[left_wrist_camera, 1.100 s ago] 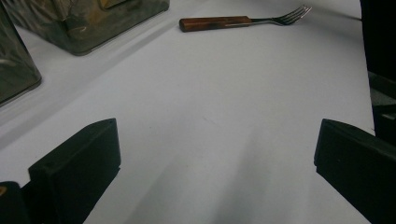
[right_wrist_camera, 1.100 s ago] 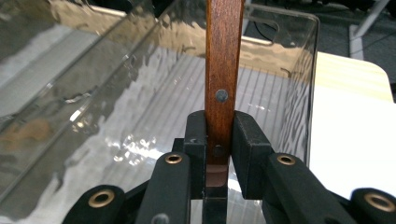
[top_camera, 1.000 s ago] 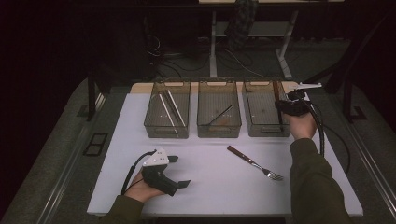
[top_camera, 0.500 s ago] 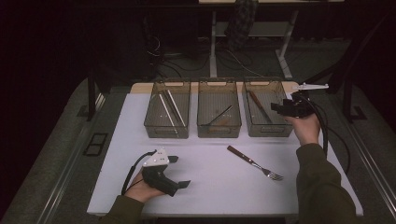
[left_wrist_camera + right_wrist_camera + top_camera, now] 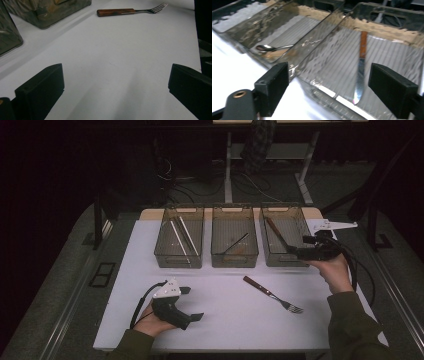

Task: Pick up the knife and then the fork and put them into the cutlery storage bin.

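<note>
White table [image 5: 225, 320], knife [image 5: 360, 72] in bin [image 5: 387, 62], right tool [image 5: 329, 87] open

there are three clear bins in a row along the far edge of the white table [image 5: 220, 330]: the left bin [image 5: 162, 251], the middle bin [image 5: 218, 256] and the right bin [image 5: 270, 256]. two chopsticks [image 5: 181, 234] lie in the left bin. one spoon [image 5: 272, 47] lies in the middle bin. one knife [image 5: 360, 75] with a wooden handle lies in the right bin. one fork [image 5: 272, 294] with a brown handle lies on the table, toward its right edge. two grippers are there, the left gripper [image 5: 192, 304] and the right gripper [image 5: 296, 251].
</note>
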Action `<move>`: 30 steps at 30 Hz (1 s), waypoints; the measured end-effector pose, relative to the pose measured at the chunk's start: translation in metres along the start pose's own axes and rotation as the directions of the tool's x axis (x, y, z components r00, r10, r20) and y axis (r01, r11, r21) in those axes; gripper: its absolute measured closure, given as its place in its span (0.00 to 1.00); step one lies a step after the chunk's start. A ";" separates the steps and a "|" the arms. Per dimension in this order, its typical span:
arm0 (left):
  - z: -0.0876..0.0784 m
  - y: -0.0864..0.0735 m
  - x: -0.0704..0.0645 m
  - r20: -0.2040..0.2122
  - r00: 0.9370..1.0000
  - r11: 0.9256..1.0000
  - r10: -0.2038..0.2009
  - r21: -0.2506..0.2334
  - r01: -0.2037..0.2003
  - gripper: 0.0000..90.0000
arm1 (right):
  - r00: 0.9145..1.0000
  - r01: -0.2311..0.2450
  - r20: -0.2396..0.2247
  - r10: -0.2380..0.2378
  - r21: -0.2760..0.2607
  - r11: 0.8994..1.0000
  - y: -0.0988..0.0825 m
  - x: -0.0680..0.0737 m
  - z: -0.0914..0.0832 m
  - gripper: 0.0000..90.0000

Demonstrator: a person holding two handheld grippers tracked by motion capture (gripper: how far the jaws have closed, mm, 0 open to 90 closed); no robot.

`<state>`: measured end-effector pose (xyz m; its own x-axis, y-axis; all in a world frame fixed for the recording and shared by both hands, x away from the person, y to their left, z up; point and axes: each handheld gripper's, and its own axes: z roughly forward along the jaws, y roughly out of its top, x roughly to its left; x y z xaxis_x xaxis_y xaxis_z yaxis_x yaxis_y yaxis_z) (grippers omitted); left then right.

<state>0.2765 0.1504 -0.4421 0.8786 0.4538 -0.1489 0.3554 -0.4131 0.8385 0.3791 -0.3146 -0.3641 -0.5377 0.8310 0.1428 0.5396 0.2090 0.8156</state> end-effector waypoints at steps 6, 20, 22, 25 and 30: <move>0.000 0.000 0.000 -0.003 1.000 1.000 0.002 -0.002 -0.002 0.00 | 0.999 0.016 -0.027 -0.017 -0.023 1.000 -0.017 0.011 -0.006 0.13; -0.003 0.001 -0.001 -0.003 1.000 1.000 0.008 -0.010 -0.008 0.00 | 0.991 0.076 -0.110 -0.079 -0.028 0.997 -0.048 0.042 -0.016 0.13; -0.003 0.001 -0.001 -0.002 1.000 1.000 0.007 -0.012 -0.007 0.00 | 0.989 0.089 -0.121 -0.090 -0.019 0.996 -0.053 0.045 -0.015 0.13; -0.003 0.001 -0.001 -0.001 1.000 1.000 0.009 -0.014 -0.009 0.00 | 0.986 0.109 -0.125 -0.109 -0.006 0.994 -0.060 0.050 -0.014 0.13; -0.003 0.001 -0.002 0.001 1.000 1.000 0.012 -0.013 -0.012 0.00 | 0.983 0.133 -0.128 -0.129 0.025 0.991 -0.067 0.054 -0.011 0.13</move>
<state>0.2746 0.1515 -0.4394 0.8830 0.4483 -0.1394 0.3409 -0.4083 0.8468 0.3067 -0.2895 -0.4043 -0.6815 0.7239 0.1071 0.4790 0.3307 0.8132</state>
